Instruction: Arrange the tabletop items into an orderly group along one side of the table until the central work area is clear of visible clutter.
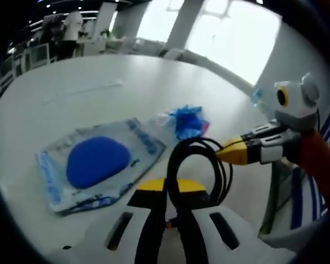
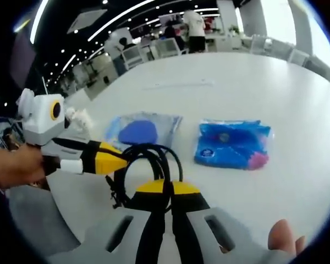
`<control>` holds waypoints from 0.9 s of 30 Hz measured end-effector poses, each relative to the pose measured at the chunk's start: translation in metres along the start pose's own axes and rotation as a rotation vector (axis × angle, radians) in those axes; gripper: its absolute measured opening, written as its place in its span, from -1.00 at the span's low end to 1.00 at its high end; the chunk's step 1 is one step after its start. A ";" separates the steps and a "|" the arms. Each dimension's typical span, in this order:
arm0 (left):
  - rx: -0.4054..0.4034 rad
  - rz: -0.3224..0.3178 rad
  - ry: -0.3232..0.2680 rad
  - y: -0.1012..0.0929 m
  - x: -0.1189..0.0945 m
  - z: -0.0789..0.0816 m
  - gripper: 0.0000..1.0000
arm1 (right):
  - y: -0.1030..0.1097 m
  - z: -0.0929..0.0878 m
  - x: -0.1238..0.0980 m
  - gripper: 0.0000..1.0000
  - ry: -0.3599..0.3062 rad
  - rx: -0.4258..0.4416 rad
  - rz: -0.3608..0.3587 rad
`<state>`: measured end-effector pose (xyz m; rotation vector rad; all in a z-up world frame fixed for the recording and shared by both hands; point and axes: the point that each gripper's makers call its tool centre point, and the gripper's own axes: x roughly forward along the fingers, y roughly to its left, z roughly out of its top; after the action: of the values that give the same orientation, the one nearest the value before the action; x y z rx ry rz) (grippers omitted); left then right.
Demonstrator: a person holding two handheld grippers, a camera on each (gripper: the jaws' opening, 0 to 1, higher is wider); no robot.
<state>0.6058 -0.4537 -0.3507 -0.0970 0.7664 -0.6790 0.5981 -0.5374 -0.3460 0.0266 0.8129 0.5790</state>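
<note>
A coiled black cable [image 1: 201, 170] is held up over the white table [image 1: 99, 82] near its edge, pinched from two sides by the left gripper [image 1: 170, 190] and right gripper [image 2: 165, 190], both closed on it, loop upright and facing each camera. A clear pouch [image 1: 96, 162] with a blue pad inside is laid flat just behind, long axis slanting, with a blue packet [image 2: 234, 144] beside it. Pouch print is too blurred to read.
</note>
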 end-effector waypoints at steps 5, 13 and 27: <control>-0.008 -0.002 0.035 -0.001 0.008 -0.010 -0.96 | -0.006 -0.011 0.004 -0.96 0.024 0.018 0.000; -0.011 -0.004 0.065 -0.001 0.020 -0.018 -0.95 | -0.015 -0.018 0.012 -0.95 0.042 0.028 -0.011; -0.006 0.006 0.086 0.002 0.031 -0.024 -0.96 | -0.029 -0.026 0.030 -0.95 0.086 0.008 -0.045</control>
<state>0.6066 -0.4672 -0.3875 -0.0708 0.8509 -0.6785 0.6104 -0.5523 -0.3914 -0.0095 0.8967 0.5374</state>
